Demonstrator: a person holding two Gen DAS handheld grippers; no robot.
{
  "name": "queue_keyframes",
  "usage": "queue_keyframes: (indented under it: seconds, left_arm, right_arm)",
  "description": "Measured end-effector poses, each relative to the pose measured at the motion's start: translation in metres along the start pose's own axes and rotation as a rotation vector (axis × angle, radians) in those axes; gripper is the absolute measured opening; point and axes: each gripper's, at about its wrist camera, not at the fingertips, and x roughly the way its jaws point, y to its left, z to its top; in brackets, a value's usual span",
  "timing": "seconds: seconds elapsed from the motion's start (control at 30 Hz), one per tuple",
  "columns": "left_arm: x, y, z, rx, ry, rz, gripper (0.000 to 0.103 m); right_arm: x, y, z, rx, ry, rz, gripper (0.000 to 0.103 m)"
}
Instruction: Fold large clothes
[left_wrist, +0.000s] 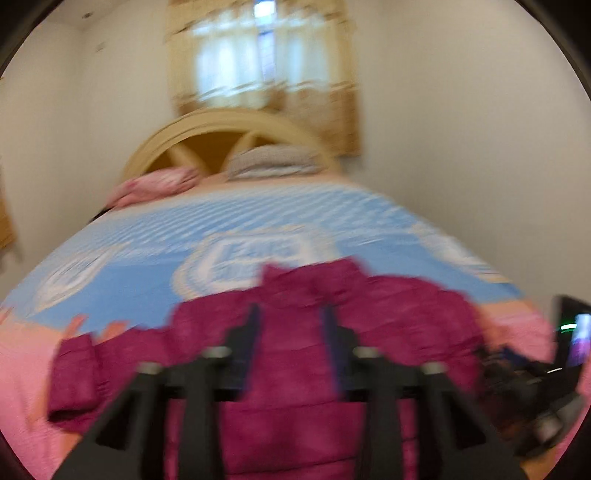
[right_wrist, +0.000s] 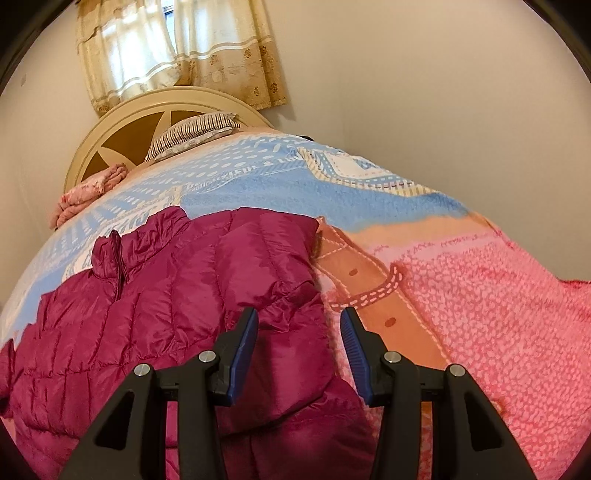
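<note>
**Sleeve fold: grip point and approach**

A magenta puffer jacket (right_wrist: 155, 295) is seen lying front-up on the bed cover (right_wrist: 498, 314), collar (right_wrist: 110, 254) toward the headboard (right_wrist: 122, 114), zip closed as far as can be told. It lies near the foot of the bed, on the blue-to-pink boundary of the cover.

Right gripper (right_wrist: 299, 325): jaws spread, nothing held. It hangs over the jacket's right edge, where a sleeve (right_wrist: 288, 280) lies bunched along the body. Whether the pads touch the fabric cannot be told.

Left gripper (left_wrist: 291, 317): jaws spread, nothing between them. It is aimed at the jacket's middle; the left wrist view is smeared, so contact cannot be judged. The other sleeve (left_wrist: 74, 373) is seen spread out to the side.

Judgement: the task is at an early stage; no fold is visible yet.

Notes for the step in hand:
- The sleeve is best pinched near the cuff, through both layers, since slick quilted shell is likely to slip from a shallow bite.
- The pads should be closed only once fabric is well between them.
- The sleeve should be carried flat across the chest, not lifted high, so trapped air is not drawn in.
- The body should be pinned by the other gripper against sliding on the cover.
</note>
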Motion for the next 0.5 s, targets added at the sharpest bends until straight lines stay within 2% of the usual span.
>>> queue_keyframes:
  seconds: [0.03,0.07,0.13,0.2,0.27,0.33,0.4,0.47,0.5]
  left_arm:
    - [0.001,0.024,-0.002,-0.026,0.016,0.073,0.093]
    - [0.003,0.040,-0.004,-0.033,0.017,0.135,0.097]
    - [0.003,0.073,-0.010,-0.012,0.027,0.278,0.097]
    - [0.019,0.109,-0.018,0.019,0.105,0.429,0.097]
    - [0.037,0.144,-0.028,-0.013,0.178,0.518,0.097]
    - [0.054,0.174,-0.041,-0.054,0.256,0.570,0.097]
    - [0.070,0.191,-0.058,-0.075,0.333,0.571,0.097]
    - [0.082,0.202,-0.072,-0.109,0.384,0.527,0.095]
    - [0.083,0.207,-0.081,-0.143,0.389,0.490,0.088]
  right_arm:
    - [0.000,0.000,0.000,0.001,0.000,0.000,0.048]
    - [0.000,0.000,0.000,-0.001,-0.001,0.001,0.048]
    - [0.000,0.002,0.000,-0.007,-0.003,-0.002,0.048]
    - [0.000,0.004,0.000,-0.016,-0.001,-0.006,0.048]
    - [0.002,0.005,0.000,-0.024,0.002,-0.010,0.048]
    - [0.002,0.006,0.000,-0.029,0.003,-0.015,0.048]
    - [0.002,0.005,0.000,-0.028,0.002,-0.019,0.048]
    - [0.003,0.005,0.000,-0.027,0.006,-0.023,0.048]
    - [0.003,0.005,0.000,-0.027,0.010,-0.024,0.048]
